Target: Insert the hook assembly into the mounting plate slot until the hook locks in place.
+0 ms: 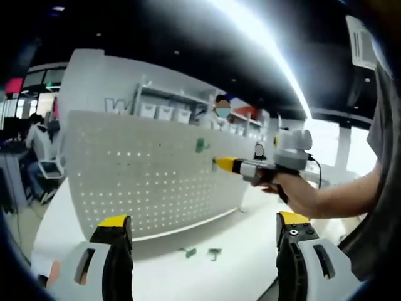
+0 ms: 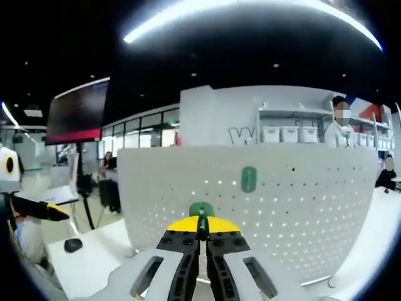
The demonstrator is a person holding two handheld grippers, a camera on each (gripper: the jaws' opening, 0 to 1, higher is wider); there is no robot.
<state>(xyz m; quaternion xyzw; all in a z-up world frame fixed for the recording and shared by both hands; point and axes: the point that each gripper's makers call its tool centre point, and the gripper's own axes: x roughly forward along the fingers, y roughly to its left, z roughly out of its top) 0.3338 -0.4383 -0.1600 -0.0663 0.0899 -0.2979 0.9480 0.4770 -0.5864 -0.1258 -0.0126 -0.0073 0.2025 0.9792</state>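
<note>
Status, insertion pending: right gripper (image 2: 201, 233), fingers closed on a small green hook (image 2: 202, 210) at lower centre, faces the white perforated mounting plate (image 2: 301, 207), which already carries one green hook (image 2: 249, 179); left gripper (image 1: 203, 229) wide open, two spare hooks (image 1: 202, 253) on the tabletop (image 1: 238, 244).

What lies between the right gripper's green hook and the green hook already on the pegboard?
Nothing: in the right gripper view, bare perforated pegboard separates the held hook from the mounted hook.
</note>
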